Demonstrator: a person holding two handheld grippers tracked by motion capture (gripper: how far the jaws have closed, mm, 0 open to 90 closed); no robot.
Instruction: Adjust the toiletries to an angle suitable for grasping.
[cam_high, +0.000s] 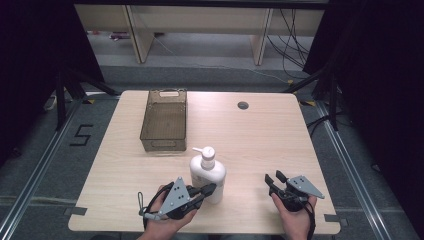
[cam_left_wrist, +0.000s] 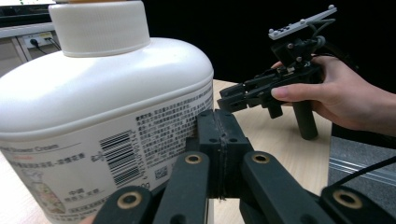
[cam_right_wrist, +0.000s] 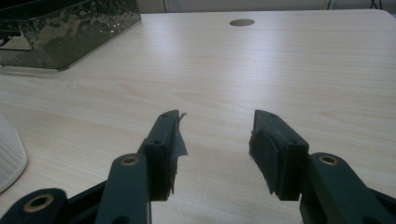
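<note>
Up close, barcode label (cam_left_wrist: 119, 156) on white pump bottle (cam_high: 207, 175) beside left gripper (cam_left_wrist: 218, 122).

left hand-held gripper (cam_high: 209, 189) closed, right hand-held gripper (cam_high: 274, 177) parted

A pump bottle (cam_high: 207, 174) was set near the table's (cam_high: 260, 145) front edge, with a basket (cam_high: 164, 120) placed behind it, slightly left.

the pump bottle (cam_high: 207, 172) near the table's front edge is white, its label printed with black text and a black barcode. the table (cam_high: 260, 135) is pale wood grain. the basket (cam_high: 164, 120) toward the back-left is translucent smoky brown. both grippers' jaws are black, topped by grey plates.
</note>
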